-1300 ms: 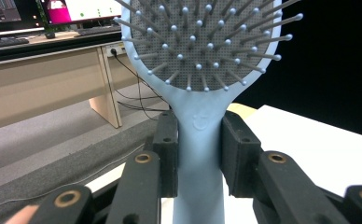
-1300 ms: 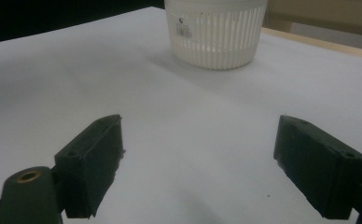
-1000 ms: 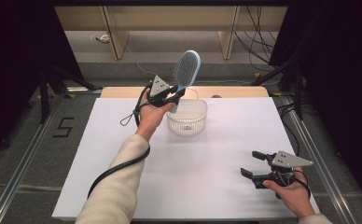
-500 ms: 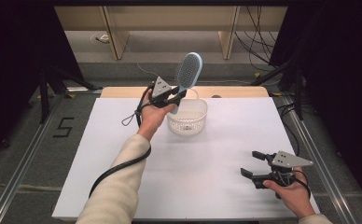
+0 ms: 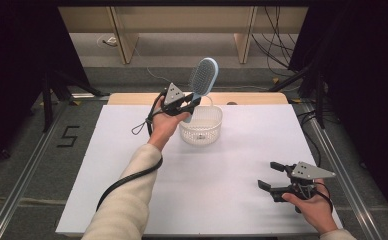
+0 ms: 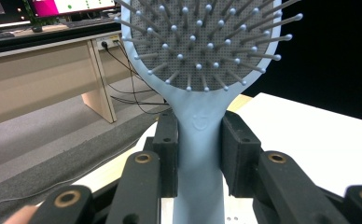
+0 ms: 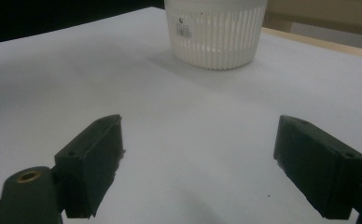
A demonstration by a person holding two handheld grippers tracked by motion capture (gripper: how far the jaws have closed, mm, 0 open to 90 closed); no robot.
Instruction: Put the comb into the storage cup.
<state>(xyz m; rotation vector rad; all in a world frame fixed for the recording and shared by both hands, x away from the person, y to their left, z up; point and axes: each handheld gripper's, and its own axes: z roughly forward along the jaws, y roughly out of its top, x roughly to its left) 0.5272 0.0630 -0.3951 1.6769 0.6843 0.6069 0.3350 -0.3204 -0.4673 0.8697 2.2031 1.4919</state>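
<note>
The hairbrush is pale blue, its pad grey and dotted with rows of grey, ball-tipped bristles. Just below the hairbrush, the basket is white with fine upright ribs and a small printed label. The tabletop under the basket is plain white with a light wooden far edge. Both sets of fingers are matt black; a sleeve is cream

White table, white slatted basket
</note>
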